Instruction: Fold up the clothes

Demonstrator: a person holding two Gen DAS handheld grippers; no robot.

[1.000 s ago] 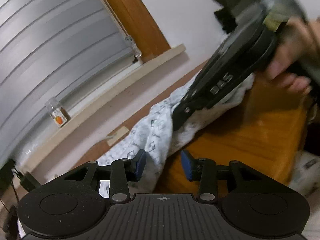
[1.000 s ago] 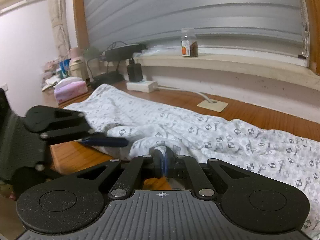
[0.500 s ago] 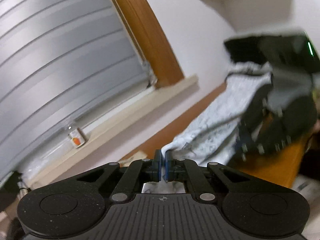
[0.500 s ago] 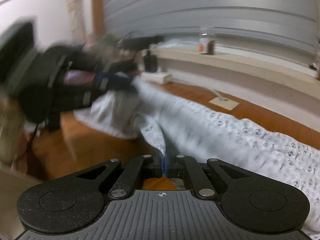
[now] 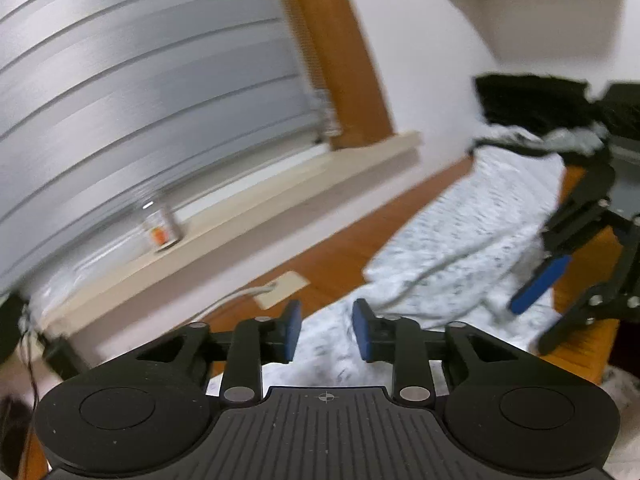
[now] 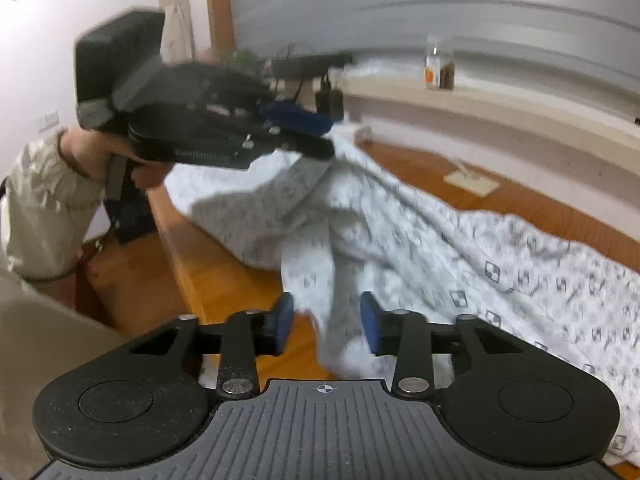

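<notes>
While both jaws gape: left hand-held gripper (image 5: 325, 330), right hand-held gripper (image 6: 325, 322), rumpled patterned cloth (image 6: 460, 248).

Worktop (image 6: 224, 276): orange-brown wood, edge running toward 11 o'clock in right wrist view. Patterned white garment (image 6: 460, 248) spread over it from 10 to 4 o'clock, rumpled. Flat beige plate with a white cable (image 6: 472, 182) at 1 o'clock, beside the cloth, near the wall.

The garment (image 6: 420, 236) lies along the table (image 6: 224, 280), with the sill (image 6: 500, 112) behind it. On the sill stands a jar (image 6: 439, 65). Between garment and sill, a wall plate (image 6: 472, 181) lies on the table; the left gripper (image 6: 296, 120) is over the garment's left end.
</notes>
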